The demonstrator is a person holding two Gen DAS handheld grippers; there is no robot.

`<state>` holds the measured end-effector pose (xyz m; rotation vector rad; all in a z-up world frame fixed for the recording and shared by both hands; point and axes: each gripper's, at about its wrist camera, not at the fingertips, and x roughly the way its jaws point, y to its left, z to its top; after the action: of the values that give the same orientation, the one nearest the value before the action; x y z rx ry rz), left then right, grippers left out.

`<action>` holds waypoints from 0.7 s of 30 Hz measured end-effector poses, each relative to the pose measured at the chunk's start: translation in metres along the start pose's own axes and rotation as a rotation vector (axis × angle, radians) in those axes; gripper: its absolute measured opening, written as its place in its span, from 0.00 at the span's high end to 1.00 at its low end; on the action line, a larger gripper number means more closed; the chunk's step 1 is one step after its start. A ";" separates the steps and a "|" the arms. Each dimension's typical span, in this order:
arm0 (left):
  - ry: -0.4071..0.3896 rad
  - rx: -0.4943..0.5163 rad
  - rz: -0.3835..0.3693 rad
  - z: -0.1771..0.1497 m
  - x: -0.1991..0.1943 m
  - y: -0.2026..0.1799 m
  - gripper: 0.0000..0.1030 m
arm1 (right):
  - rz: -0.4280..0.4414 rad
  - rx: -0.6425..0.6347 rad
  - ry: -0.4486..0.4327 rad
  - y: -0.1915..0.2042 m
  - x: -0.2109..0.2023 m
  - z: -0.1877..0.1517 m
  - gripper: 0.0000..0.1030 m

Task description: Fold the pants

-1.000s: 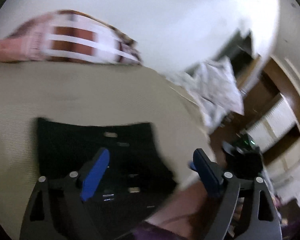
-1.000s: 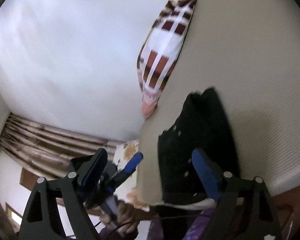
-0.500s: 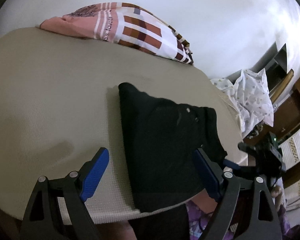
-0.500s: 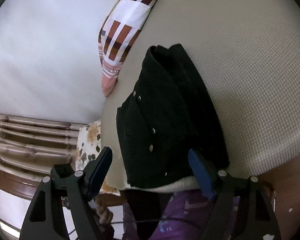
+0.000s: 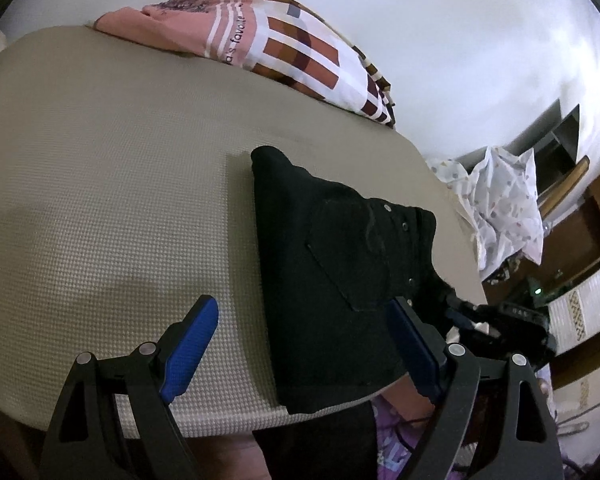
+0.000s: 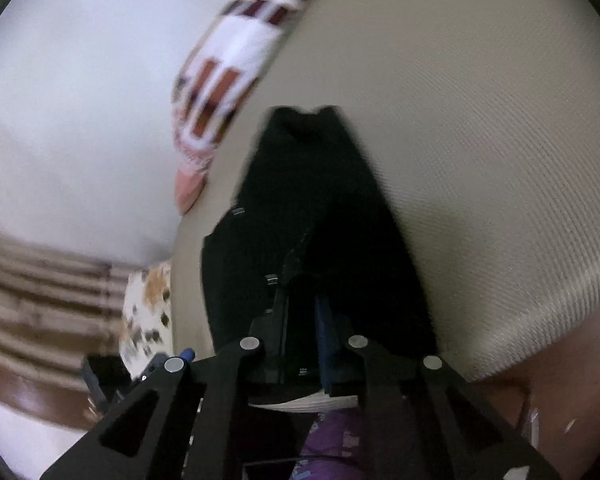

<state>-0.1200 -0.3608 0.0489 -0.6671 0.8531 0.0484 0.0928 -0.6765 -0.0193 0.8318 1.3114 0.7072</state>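
The black, partly folded denim pants (image 5: 340, 280) lie on the beige waffle-textured mattress (image 5: 100, 200), right at its near edge, with one end hanging over the edge toward me. Their long axis runs away from me, from that near edge toward the pink, white and brown checked pillow (image 5: 284, 44) against the wall. Seen from my right wrist, the same dark strip (image 6: 316, 208) stretches straight ahead of the fingers and narrows toward the far end.

My right gripper (image 6: 302, 332) is the nearer one: its jaws have just been closing, and they now stand narrow with black cloth of the near end between them. The picture is blurred, but the pads seem to be pinching the fabric at the mattress edge.

My left gripper (image 5: 304, 352) stands wide open and holds nothing. One blue pad sits over bare mattress to the left of the pants, and the other over their right part, so the left long edge of the pants runs up between the jaws.

I judge that the next fold carries the near end forward along that long axis toward the pillow. My right gripper already has its corner; my left has yet to come down and close on the near end beside it.
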 end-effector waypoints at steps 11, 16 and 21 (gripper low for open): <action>0.014 -0.030 -0.018 0.002 0.001 0.004 0.17 | -0.009 0.013 0.025 0.017 -0.010 -0.012 0.44; 0.038 -0.059 -0.023 0.000 0.005 0.010 0.17 | -0.045 0.013 -0.023 0.019 -0.006 -0.007 0.41; 0.034 -0.085 -0.029 0.000 0.004 0.014 0.17 | -0.032 -0.029 -0.067 0.030 0.010 -0.004 0.29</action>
<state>-0.1213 -0.3508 0.0384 -0.7620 0.8780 0.0481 0.0901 -0.6513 0.0003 0.8033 1.2488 0.6663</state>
